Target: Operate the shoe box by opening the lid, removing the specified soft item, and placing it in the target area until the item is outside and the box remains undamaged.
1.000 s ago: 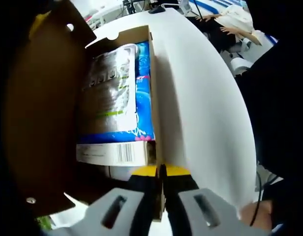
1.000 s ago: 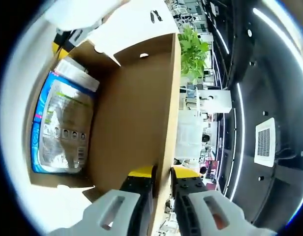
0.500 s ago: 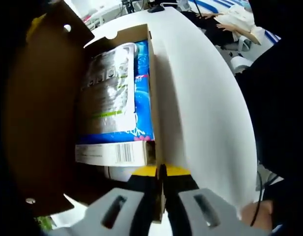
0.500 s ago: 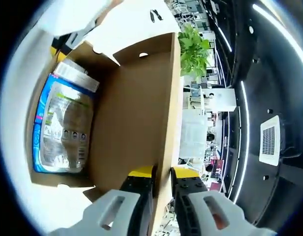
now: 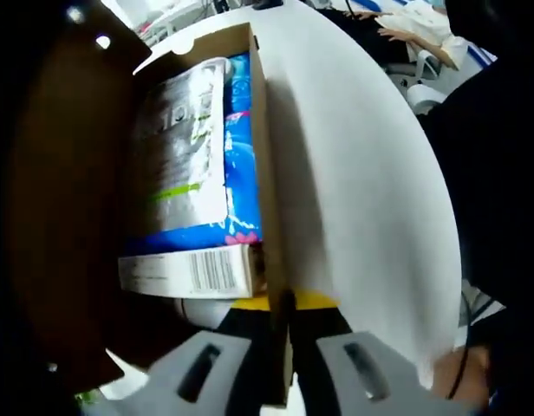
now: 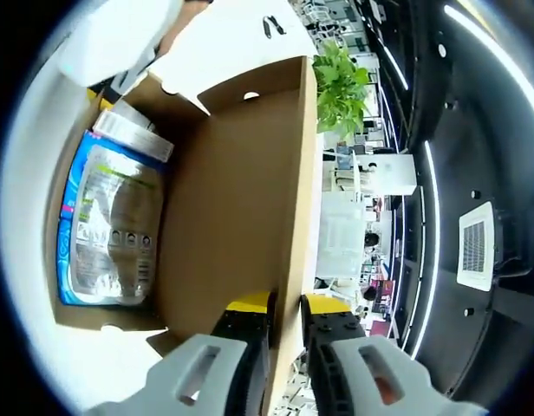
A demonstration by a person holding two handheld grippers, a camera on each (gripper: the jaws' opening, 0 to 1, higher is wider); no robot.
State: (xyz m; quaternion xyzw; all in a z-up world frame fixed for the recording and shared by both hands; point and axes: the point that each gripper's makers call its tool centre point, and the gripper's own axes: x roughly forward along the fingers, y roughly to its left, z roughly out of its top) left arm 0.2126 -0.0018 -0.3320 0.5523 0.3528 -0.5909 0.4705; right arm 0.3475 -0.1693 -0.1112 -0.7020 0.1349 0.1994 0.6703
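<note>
In the left gripper view, my left gripper (image 5: 282,303) is pinched on the edge of the box wall (image 5: 265,173), the yellow pads pressed against the cardboard from both sides. Compared with half a second ago the whole picture has slid: the box (image 5: 250,52) sits higher and closer and the lid (image 5: 59,191) has gone darker on the left. I read that mostly as my hand shifting, not the box moving on the white table (image 5: 362,191). The soft pack (image 5: 193,165), blue and silver plastic with a barcode end, lies inside against the wall I am holding.

In the right gripper view, my right gripper (image 6: 284,314) is clamped on the free edge of the lid (image 6: 241,199), holding it swung well up. This view has barely changed in the last second, so I judge the lid is as open as it needs to be. The pack (image 6: 107,225) lies on the box floor, fully exposed, nothing over it.

So opening looks done; one gripper must let go to lift the pack out, ideally the left, with the lid kept back.
</note>
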